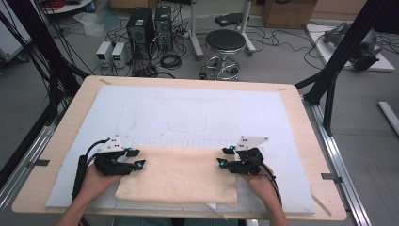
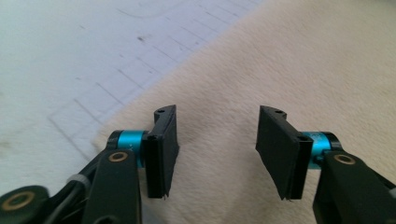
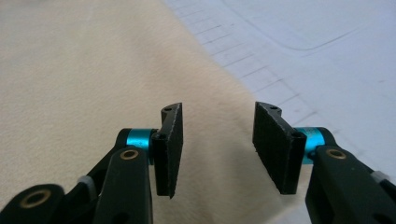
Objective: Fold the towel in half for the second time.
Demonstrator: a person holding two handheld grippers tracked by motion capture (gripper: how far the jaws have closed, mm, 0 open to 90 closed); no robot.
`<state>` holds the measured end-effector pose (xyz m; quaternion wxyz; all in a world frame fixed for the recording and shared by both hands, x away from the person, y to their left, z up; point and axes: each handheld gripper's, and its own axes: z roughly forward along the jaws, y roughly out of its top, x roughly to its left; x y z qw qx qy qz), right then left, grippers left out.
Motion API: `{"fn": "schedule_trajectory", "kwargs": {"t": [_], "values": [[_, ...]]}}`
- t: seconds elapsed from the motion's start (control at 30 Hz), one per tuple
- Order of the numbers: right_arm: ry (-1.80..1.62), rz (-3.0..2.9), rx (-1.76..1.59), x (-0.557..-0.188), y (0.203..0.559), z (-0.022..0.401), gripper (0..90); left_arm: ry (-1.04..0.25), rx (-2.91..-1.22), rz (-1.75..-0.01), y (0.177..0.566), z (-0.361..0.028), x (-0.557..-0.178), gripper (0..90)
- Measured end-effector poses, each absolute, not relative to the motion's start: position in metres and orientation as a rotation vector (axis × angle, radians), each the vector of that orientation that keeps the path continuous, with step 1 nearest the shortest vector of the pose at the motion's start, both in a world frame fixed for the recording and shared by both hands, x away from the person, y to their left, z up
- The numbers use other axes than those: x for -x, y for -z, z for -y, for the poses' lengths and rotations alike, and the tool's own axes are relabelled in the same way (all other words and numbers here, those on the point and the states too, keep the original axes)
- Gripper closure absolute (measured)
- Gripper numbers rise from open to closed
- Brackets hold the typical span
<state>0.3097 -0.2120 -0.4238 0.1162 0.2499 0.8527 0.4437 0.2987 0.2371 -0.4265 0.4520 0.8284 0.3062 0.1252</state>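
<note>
A cream towel (image 1: 181, 176), folded into a wide rectangle, lies flat on the white mat near the front edge of the table. My left gripper (image 1: 137, 159) sits at the towel's left end, pointing right over its upper left corner. Its jaws stand apart with bare cloth (image 2: 289, 60) under the gap and nothing clamped; left gripper (image 2: 217, 140). At the towel's right end my right gripper (image 1: 224, 157) points left over the upper right corner. It is open too, above the towel (image 3: 84, 84) close to its far edge; right gripper (image 3: 217, 140).
The white mat (image 1: 197, 110) with faint drawn outlines covers most of the wooden table (image 1: 301, 122). Behind the table stand a black stool (image 1: 225, 43), computer towers (image 1: 141, 26) and cables on the floor. Black frame posts (image 1: 339, 61) rise at the right.
</note>
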Motion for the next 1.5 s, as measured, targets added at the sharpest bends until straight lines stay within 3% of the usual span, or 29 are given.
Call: {"fn": "schedule_trajectory", "kwargs": {"t": [0.23,0.43,0.73,0.87,0.97,1.07,1.23,1.5], "values": [[-1.261,-2.469,-0.856,-0.327,0.428,0.222,46.3,-0.367,-1.998,-0.845,0.426,-0.248,-0.311,42.9],[-1.252,-2.488,-0.934,-0.331,0.433,0.225,43.1,-0.308,-2.009,-0.926,0.436,-0.251,-0.323,41.8],[-1.254,-2.559,-1.009,-0.336,0.441,0.224,48.3,-0.178,-2.000,-0.974,0.445,-0.254,-0.332,42.8],[-1.279,-2.573,-1.040,-0.337,0.443,0.225,52.9,-0.192,-2.002,-0.985,0.445,-0.253,-0.331,43.8],[-1.298,-2.581,-1.049,-0.338,0.444,0.226,57.1,-0.195,-2.001,-0.988,0.445,-0.252,-0.331,47.4],[-1.319,-2.598,-1.055,-0.337,0.445,0.226,64.8,-0.168,-2.011,-0.970,0.444,-0.252,-0.330,59.2],[-1.272,-2.602,-1.001,-0.333,0.439,0.222,75.4,-0.238,-2.058,-0.916,0.439,-0.247,-0.324,71.7],[-1.146,-2.549,-0.871,-0.329,0.417,0.213,78.5,-0.374,-2.050,-0.915,0.425,-0.239,-0.320,77.4]]}}
